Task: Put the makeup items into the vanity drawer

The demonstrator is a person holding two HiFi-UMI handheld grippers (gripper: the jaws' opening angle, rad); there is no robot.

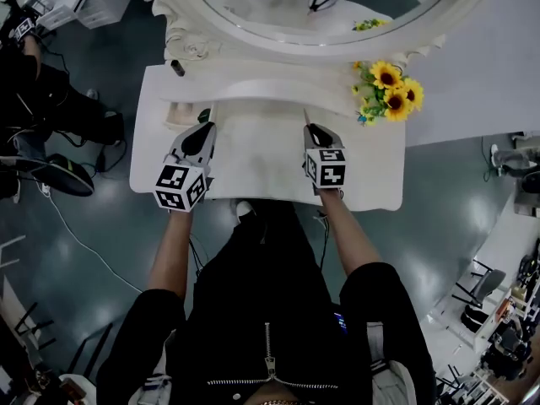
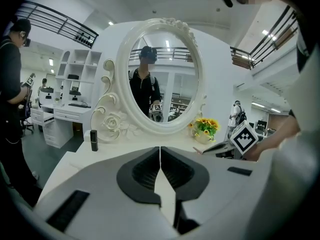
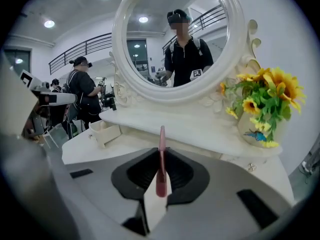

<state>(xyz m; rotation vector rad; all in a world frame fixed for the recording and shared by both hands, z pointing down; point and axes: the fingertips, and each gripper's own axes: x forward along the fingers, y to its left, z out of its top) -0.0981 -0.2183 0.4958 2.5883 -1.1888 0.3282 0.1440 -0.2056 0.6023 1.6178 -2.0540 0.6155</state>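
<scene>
My right gripper (image 1: 310,128) (image 3: 161,151) is shut on a thin pink makeup stick (image 3: 161,170), which stands up between the pads and points toward the mirror. It hovers over the white vanity top (image 1: 371,175), right of centre. Over the left part of the top my left gripper (image 1: 205,127) (image 2: 160,149) is shut, with nothing between its jaws. A small open drawer (image 1: 177,113) (image 3: 105,132) sits at the vanity's left, just beyond the left gripper. A black lipstick tube (image 1: 177,67) (image 2: 93,140) stands upright on the shelf beside the mirror frame.
An oval white-framed mirror (image 1: 321,7) rises at the back. A pot of sunflowers (image 1: 388,91) (image 3: 265,106) stands at the right rear of the shelf. Another person (image 1: 34,99) stands on the floor to the left. The vanity's front edge is right in front of me.
</scene>
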